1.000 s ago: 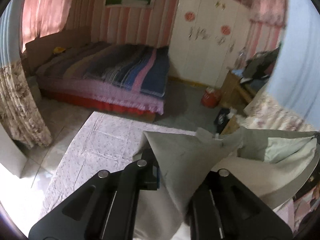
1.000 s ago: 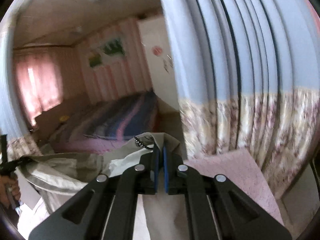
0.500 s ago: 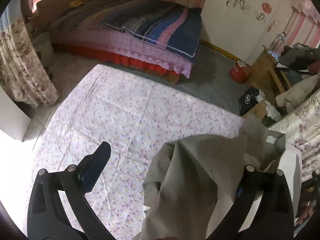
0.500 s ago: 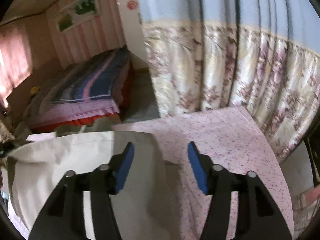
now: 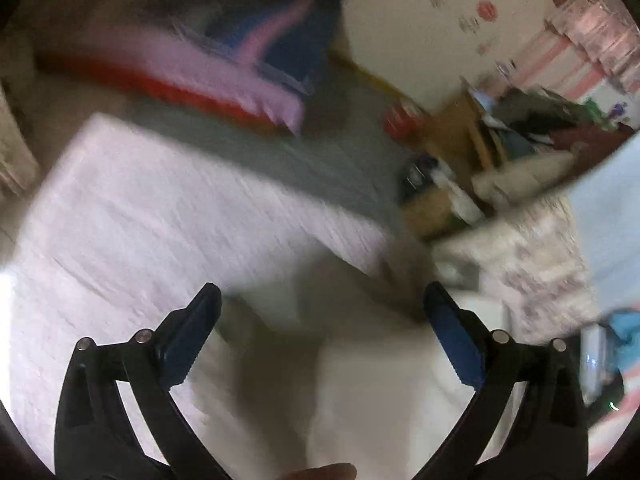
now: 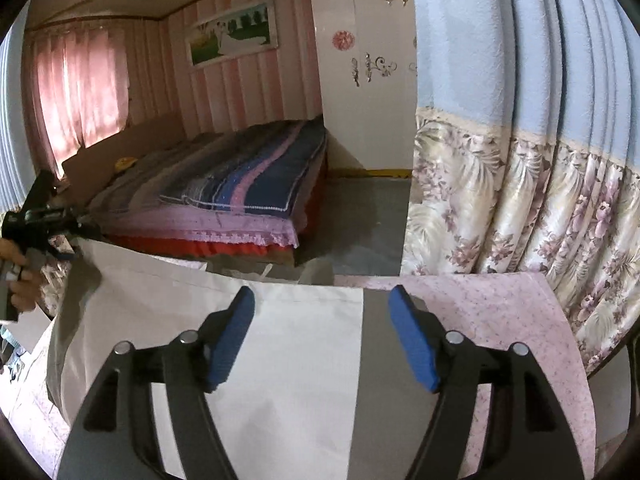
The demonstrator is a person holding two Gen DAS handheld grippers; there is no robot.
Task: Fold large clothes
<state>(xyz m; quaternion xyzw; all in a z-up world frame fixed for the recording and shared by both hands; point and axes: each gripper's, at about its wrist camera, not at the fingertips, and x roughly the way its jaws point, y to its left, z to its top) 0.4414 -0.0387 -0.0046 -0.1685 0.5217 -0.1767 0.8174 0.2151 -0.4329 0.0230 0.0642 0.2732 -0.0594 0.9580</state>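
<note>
A large pale grey-beige garment [image 6: 288,344] lies spread over the pink flowered sheet [image 6: 500,320]. In the right wrist view my right gripper [image 6: 323,298] hovers over the garment's far edge. Its jaws are opening, and the cloth lies below them, not pinched. The left wrist view is blurred. There my left gripper [image 5: 320,300] stands wide open above the garment [image 5: 360,368], with nothing between its pads. A hand [image 6: 20,280] holds the left gripper [image 6: 60,220] at the garment's far left corner.
Beyond the sheet [image 5: 160,220] stands a bed with a striped blanket [image 6: 248,184] across a grey floor. A flowered curtain [image 6: 520,208] hangs close on the right. A white wardrobe [image 6: 360,80] is at the back, and a cluttered wooden stand [image 5: 460,144] is seen from the left.
Both grippers were shut on the lifted garment, then opened and let it go. The garment now lies flat on the sheet, and both hands have come down toward it.
</note>
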